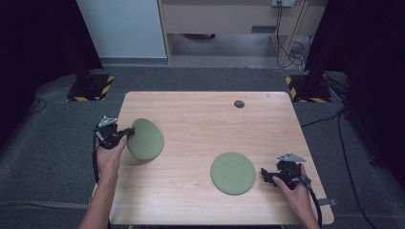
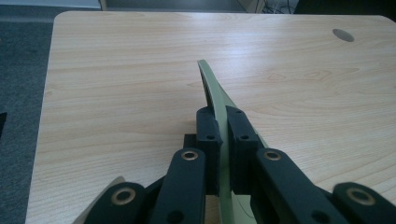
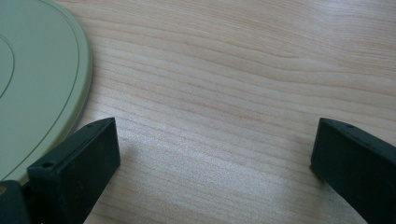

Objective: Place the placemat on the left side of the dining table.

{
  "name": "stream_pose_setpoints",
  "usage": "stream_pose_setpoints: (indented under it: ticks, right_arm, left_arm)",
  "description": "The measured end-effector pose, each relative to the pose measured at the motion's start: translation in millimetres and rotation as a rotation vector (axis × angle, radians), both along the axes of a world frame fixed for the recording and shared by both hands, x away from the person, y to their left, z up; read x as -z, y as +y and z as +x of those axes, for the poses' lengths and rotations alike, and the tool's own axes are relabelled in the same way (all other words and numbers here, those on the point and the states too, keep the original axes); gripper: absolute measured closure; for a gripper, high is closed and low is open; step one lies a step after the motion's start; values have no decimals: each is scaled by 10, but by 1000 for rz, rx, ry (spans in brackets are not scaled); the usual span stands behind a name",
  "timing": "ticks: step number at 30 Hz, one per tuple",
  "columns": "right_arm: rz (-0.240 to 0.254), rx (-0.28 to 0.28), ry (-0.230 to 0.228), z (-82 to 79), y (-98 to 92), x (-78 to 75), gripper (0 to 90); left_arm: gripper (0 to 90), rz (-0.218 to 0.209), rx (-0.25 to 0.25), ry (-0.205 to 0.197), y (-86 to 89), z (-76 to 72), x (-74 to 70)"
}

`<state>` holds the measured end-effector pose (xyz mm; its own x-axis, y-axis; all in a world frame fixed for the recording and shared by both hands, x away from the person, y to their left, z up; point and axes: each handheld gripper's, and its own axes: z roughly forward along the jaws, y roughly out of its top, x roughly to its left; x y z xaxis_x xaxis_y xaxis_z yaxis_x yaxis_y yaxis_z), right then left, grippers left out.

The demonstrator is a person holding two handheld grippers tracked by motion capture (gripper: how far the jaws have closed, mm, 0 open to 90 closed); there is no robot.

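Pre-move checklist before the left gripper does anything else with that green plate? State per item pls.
1. Left gripper clamped on the held plate: ok, pads pinch its rim from both sides.
2. Held plate off the table: ok, tilted with a shadow beneath; whether its lower edge touches, cannot tell.
3. Second plate lying flat: ok, face down on the wood.
4. Right gripper free: ok, jaws wide open with bare wood between them.
5. Right gripper apart from second plate: cannot tell, one pad sits right at its rim.
6. Path between the plates: ok, bare wood; the dark round spot is far back.
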<state>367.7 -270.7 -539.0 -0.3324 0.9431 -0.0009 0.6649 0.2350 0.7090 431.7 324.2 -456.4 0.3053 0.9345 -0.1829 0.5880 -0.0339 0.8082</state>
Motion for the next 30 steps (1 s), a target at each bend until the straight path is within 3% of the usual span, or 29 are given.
stream_pose_setpoints:
  ticks: [30]
  right_arm:
    - [0, 3, 1, -1, 4, 0, 16]
  left_arm:
    - [850, 11, -33, 62, 203, 13, 273]
